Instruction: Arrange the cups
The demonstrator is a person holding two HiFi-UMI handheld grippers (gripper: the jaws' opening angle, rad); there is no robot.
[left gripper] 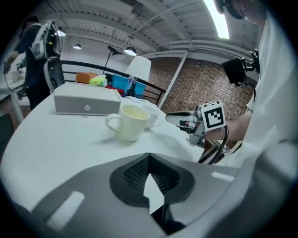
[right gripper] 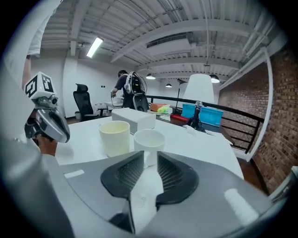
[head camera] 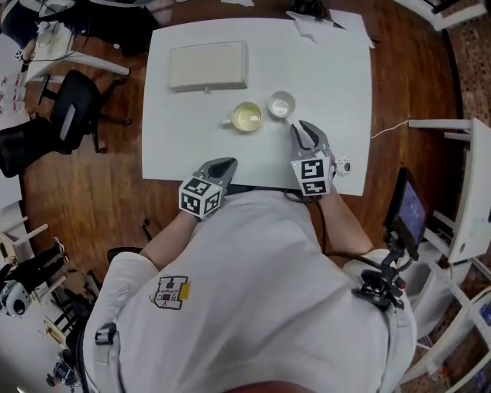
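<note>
A cream mug (head camera: 247, 117) and a smaller white cup (head camera: 281, 104) stand side by side in the middle of the white table (head camera: 337, 84). Just short of the white cup, my right gripper (head camera: 301, 127) holds its jaws a narrow gap apart with nothing between them. In the right gripper view the white cup (right gripper: 149, 141) stands straight ahead of that gripper (right gripper: 149, 157), and the cream mug (right gripper: 115, 137) is to its left. My left gripper (head camera: 228, 162) rests near the table's front edge, shut and empty. The left gripper view shows its jaws (left gripper: 149, 158) meeting, with the mug (left gripper: 128, 122) ahead.
A flat white box (head camera: 208, 65) lies at the back left of the table. Papers (head camera: 330, 23) sit at the far right corner. A black chair (head camera: 73, 111) stands to the left of the table, and a small monitor on a stand (head camera: 406, 211) to the right.
</note>
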